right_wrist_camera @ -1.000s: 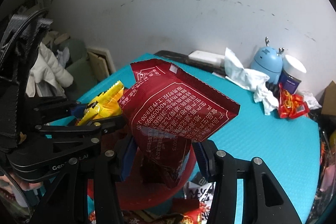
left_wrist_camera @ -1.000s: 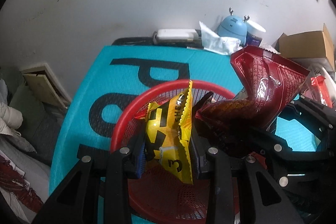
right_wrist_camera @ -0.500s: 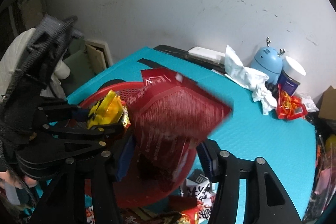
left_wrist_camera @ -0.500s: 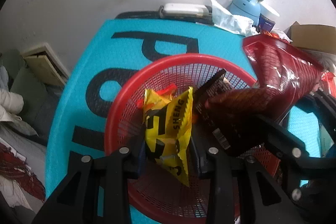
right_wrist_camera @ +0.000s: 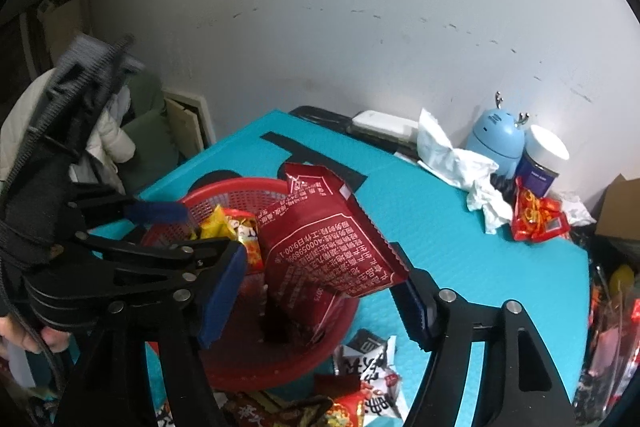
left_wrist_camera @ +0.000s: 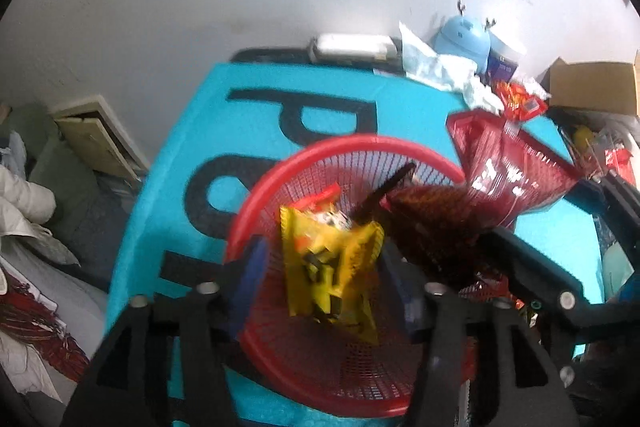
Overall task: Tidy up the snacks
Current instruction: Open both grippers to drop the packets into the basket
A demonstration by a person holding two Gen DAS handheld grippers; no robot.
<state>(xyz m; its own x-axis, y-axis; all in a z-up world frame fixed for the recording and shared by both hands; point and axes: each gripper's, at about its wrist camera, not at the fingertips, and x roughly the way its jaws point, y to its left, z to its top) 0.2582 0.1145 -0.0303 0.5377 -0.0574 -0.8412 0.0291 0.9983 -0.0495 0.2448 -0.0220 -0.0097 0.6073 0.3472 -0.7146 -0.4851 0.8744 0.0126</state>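
A red mesh basket [left_wrist_camera: 256, 211] [right_wrist_camera: 224, 187] sits on the teal table mat. A yellow snack packet [left_wrist_camera: 328, 267] lies loose in the basket between the spread fingers of my left gripper [left_wrist_camera: 332, 283], which is open. Its yellow edge also shows in the right wrist view [right_wrist_camera: 214, 225]. A dark red snack bag [right_wrist_camera: 324, 247] [left_wrist_camera: 504, 179] stands in the basket's right side, leaning over the rim. My right gripper [right_wrist_camera: 316, 291] is open, its pads apart on either side of the bag.
Loose snack packets [right_wrist_camera: 372, 367] lie on the mat in front of the basket. A red packet [right_wrist_camera: 536, 219], crumpled tissue [right_wrist_camera: 468, 167], a blue humidifier [right_wrist_camera: 496, 139] and a jar [right_wrist_camera: 540, 163] stand at the back right. A cardboard box [left_wrist_camera: 592, 87] stands further right.
Both grippers have opened. The yellow packet has dropped from my left gripper into the basket. The dark red bag has been let go by my right gripper and stands in the basket.
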